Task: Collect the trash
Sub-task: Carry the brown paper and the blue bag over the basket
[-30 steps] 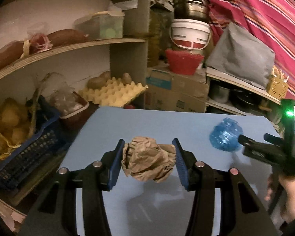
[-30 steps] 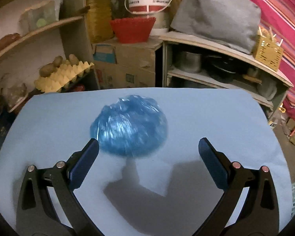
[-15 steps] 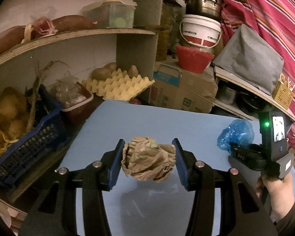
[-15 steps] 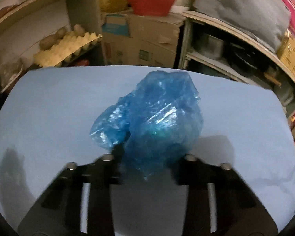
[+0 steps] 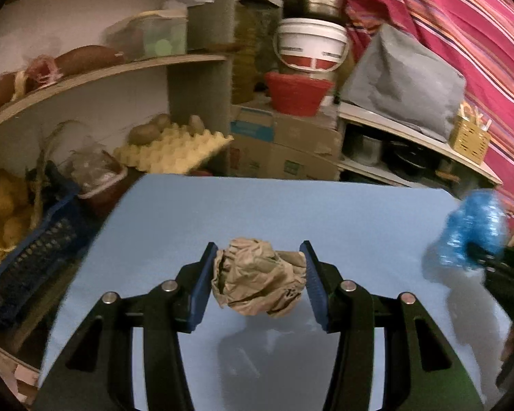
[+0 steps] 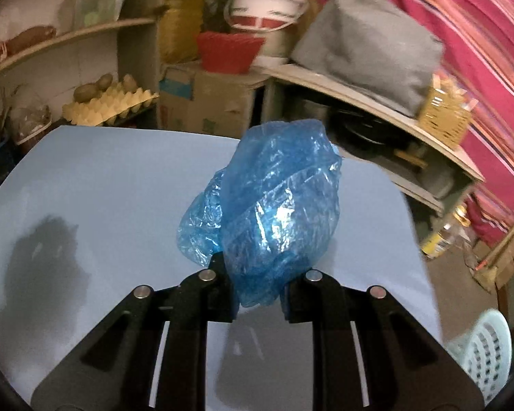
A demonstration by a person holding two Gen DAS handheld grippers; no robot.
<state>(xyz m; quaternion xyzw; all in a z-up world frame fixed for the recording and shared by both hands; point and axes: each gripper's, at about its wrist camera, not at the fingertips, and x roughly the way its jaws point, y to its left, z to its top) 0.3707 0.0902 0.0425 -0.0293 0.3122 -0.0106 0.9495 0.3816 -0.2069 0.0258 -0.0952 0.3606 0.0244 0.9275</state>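
My left gripper [image 5: 258, 281] is shut on a crumpled brown paper ball [image 5: 258, 282] and holds it above the blue table top [image 5: 257, 205]. My right gripper [image 6: 258, 287] is shut on a crumpled blue plastic bag [image 6: 270, 212] and holds it lifted above the table [image 6: 102, 178]. In the left wrist view the blue bag [image 5: 473, 233] and the right gripper behind it show at the right edge, blurred.
Shelves with an egg tray [image 5: 174, 154], potatoes and a blue crate [image 5: 31, 257] stand to the left. Cardboard boxes [image 5: 284, 150], a red basket and a white bucket stand behind the table. A pale green slotted basket [image 6: 486, 352] sits low beyond the table's right edge.
My right gripper closed on the blue bag and lifted it off the table, then carried it to the right. My left gripper kept its hold on the paper ball.
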